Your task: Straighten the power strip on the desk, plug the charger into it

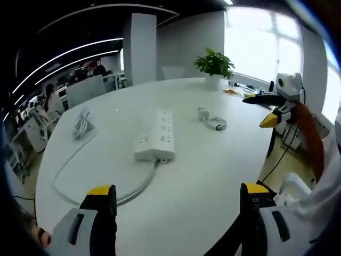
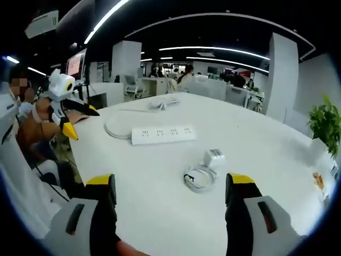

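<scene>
A long white plastic power strip (image 1: pixel 156 136) lies mid-desk (image 1: pixel 213 176), coiled charger (image 2: pixel 205 170) nearby, potted plant (image 1: pixel 214 65) at the far edge; left gripper (image 1: pixel 178 200) and right gripper (image 2: pixel 170 192) both gape wide, empty.

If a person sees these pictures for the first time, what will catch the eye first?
Probably the white power strip in the middle of the big white desk, its cable curling back toward the near edge. Close by lies the white charger with its coiled cable. The yellow-tipped jaws of the left tool and the right tool stand open, holding nothing.

Plant (image 2: pixel 326 125) cut off at edge, distant office people (image 2: pixel 186 72) too small
</scene>
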Tool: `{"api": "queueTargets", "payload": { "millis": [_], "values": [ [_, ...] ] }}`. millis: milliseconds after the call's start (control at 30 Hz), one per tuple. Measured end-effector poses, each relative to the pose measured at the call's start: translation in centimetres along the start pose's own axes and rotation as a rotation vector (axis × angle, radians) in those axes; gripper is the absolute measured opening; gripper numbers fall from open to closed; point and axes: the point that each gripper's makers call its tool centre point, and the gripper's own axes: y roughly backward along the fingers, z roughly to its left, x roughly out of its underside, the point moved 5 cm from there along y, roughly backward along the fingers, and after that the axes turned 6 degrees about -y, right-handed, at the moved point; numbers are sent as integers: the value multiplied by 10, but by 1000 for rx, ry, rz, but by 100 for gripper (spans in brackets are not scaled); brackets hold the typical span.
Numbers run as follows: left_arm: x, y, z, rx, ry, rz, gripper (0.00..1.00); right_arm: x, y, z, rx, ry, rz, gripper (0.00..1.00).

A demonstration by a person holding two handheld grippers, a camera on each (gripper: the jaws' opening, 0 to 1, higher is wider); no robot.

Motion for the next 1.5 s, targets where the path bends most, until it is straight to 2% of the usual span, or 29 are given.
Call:
{"api": "queueTargets", "payload": {
  "millis": [100, 200, 400, 700, 933, 1167, 1500],
  "values": [
    [-3, -2, 0, 5, 1, -1, 95, 1, 1, -1, 1, -8, -2, 81],
    [-5, -4, -1, 10, 2, 1, 95, 2, 2, -3, 20, 15, 0, 75],
    [-13, -12, -2, 19, -25, 2, 96, 5, -5, 0, 0, 24, 4, 77],
    [-28, -22, 2, 25, -56, -2, 96, 6, -8, -2, -23, -25, -14, 74],
    [-28, -25, 8, 12, -56, -1, 96, 6, -11, -1, -20, -8, 0, 74],
    [-31, -35, 14, -10, -67, 4, 96, 0, -17, 9, -19, 22, 3, 73],
    [-50, -60, 19, -16, -82, 5, 96, -4, -22, 21, -54, 13, -13, 73]
  ]
}}
